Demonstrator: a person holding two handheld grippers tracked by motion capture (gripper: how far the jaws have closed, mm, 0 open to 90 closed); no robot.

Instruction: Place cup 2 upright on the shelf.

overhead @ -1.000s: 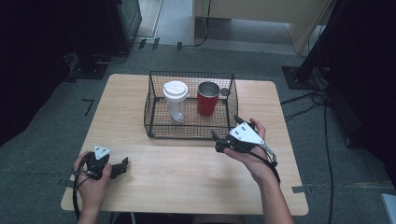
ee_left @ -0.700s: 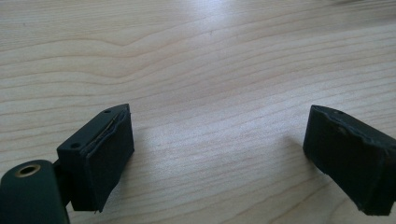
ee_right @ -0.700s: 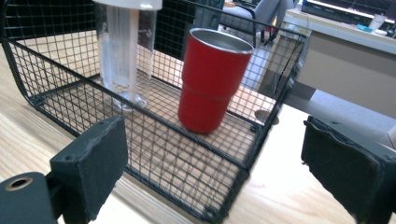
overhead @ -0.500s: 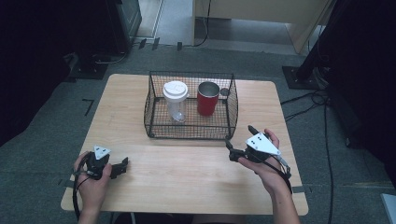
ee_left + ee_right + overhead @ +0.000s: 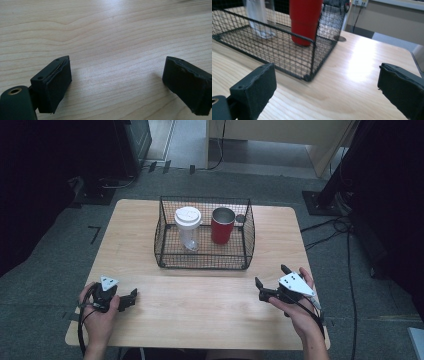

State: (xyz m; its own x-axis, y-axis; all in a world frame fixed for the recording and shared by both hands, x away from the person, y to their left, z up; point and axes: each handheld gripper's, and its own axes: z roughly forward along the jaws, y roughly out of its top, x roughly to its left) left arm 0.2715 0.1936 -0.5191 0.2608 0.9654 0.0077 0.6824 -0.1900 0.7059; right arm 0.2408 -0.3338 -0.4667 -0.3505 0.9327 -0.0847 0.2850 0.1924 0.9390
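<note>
Wire basket (image 5: 204, 257) holds red cup (image 5: 222, 225) and bottle (image 5: 188, 227). Right gripper (image 5: 272, 281), jaws just opening, empty (left gripper (image 5: 131, 299) spread, idle too). Risk: clipping the mesh on re-entry, tipping a vessel.

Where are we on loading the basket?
Looks done: a red cup and a clear lidded bottle stand upright in the wire basket. In hand: nothing; the right gripper, jaws just opened, and the left gripper are both open and empty over the table. I see nothing left to load.
</note>
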